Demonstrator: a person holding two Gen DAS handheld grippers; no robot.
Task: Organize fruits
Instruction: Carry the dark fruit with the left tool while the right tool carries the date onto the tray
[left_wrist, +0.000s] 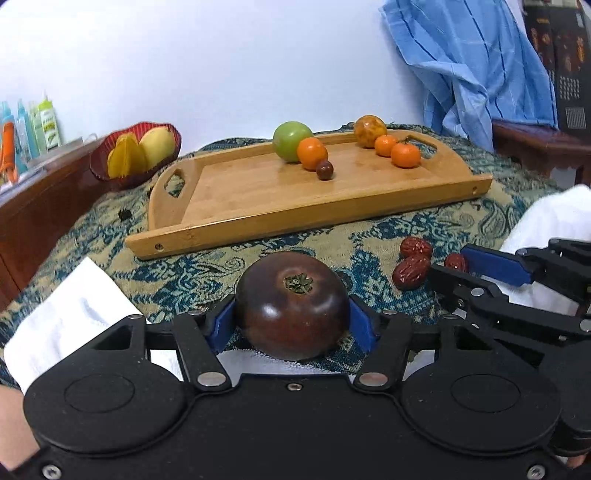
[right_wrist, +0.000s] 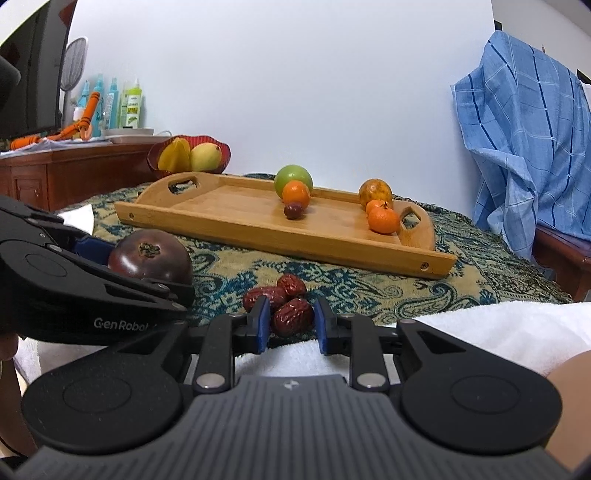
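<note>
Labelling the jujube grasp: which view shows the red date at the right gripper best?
Right wrist view: the nearest red date sits centred between the right gripper's blue pads, two more dates behind it. The left wrist view shows that gripper only side-on at the frame's right edge, one date half hidden behind a finger.

ahead of my tools a plain pale wall (right_wrist: 295, 92) fills the view, evenly lit. to my left a dark red-brown wooden cabinet (right_wrist: 74, 173) carries bottles (right_wrist: 110, 103) and a dark screen (right_wrist: 33, 74). to my right a blue checked cloth (right_wrist: 524, 140) hangs over wooden furniture (right_wrist: 561, 254). under my tools lies a blue-and-tan patterned cover (right_wrist: 369, 288).
</note>
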